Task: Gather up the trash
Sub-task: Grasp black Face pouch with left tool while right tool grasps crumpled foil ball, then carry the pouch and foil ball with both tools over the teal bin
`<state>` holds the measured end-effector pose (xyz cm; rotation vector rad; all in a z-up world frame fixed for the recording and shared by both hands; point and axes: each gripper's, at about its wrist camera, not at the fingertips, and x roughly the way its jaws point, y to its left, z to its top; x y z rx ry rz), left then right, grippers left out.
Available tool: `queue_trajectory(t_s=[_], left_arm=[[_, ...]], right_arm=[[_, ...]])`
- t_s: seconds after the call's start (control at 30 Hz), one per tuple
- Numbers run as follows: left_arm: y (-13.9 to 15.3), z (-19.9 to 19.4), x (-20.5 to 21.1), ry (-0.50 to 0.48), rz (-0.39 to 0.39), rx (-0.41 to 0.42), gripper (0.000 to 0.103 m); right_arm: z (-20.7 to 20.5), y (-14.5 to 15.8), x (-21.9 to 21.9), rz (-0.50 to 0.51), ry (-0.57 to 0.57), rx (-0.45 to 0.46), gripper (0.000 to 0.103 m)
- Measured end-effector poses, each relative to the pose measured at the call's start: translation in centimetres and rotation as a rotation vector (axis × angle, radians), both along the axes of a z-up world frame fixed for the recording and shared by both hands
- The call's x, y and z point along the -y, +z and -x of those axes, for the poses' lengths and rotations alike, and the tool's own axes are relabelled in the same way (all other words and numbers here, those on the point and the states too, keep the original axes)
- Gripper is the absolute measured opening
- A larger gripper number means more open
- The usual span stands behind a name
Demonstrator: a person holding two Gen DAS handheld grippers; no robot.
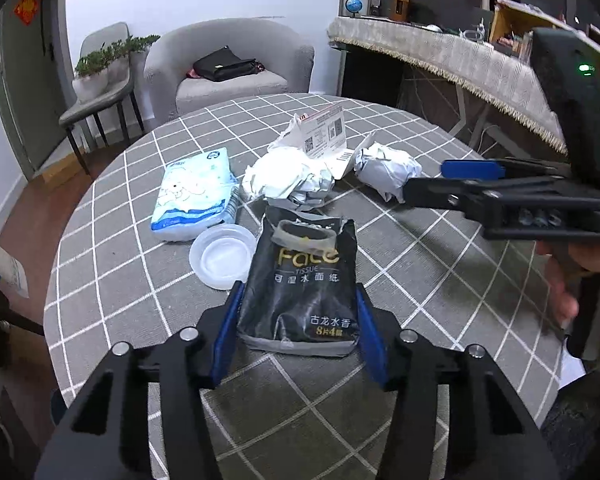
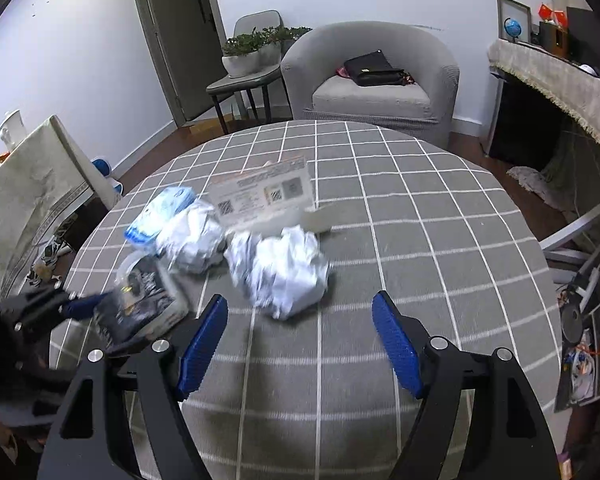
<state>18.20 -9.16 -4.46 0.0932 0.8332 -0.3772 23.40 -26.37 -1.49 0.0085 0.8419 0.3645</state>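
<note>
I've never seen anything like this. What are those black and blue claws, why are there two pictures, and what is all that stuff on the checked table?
No robot here: a person holds a two-finger claw in each hand, each carrying a forward-looking camera, hence two pictures. In the left camera's picture, the left gripper straddles a black tissue pack, blue fingers either side; whether they already squeeze it is unclear. The right gripper is open, with a crumpled paper ball just ahead of it. Also on the checked table: a blue-and-white tissue pack, a clear plastic lid, a second paper wad and a printed label.
</note>
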Motion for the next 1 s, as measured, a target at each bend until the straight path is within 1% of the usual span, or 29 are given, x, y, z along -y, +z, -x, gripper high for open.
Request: queue_trajectory(t_s=[0.17,0.3,0.4,0.53,0.6,0.7,0.77,0.83,0.9,1.0], left_arm=[[0.8,0.4,-0.9,-0.003,0.049,-0.002,0.054],[1.7,0.8,-1.8,0.003,0.086,0.008,0.054],[2.0,1.1,-2.5,0.004,0.098,0.010,0.054],[2.5,1.7,-3.4,0.006,0.088,0.021,0.054],[2.9,1.9,-4.2,0.010,0.102,0.028,0.054],[3.5,2.5,-4.9,0.015,0.120,0.044,0.054],[3.9,2.9,-5.6,0.019,0.130,0.054,0.054],[4.1,3.3,-6.2,0.025,0.137,0.060,0.054],[4.4,3.5,-6.8,0.027,0.145,0.067,0.054],[4.7,3.7,-7.6,0.036,0.148,0.074,0.054]], right_arm=[[-0.8,-0.3,-0.9,-0.011,0.025,-0.003,0.076],[-1.2,-0.8,-2.1,0.028,0.035,-0.012,0.076],[-1.5,-0.5,-2.0,0.024,0.008,0.003,0.076],[-1.9,-0.7,-2.1,0.027,0.003,-0.007,0.076],[-1.9,-0.4,-2.2,0.020,0.004,-0.001,0.076],[-2.2,-0.3,-2.5,0.026,-0.004,-0.011,0.069],[-2.2,-0.6,-2.7,0.030,-0.011,-0.024,0.068],[-2.4,-0.7,-2.9,0.046,-0.022,-0.034,0.065],[-2.4,-0.8,-3.0,0.050,-0.034,-0.042,0.063],[-2.7,-0.8,-3.0,0.041,-0.050,-0.045,0.057]])
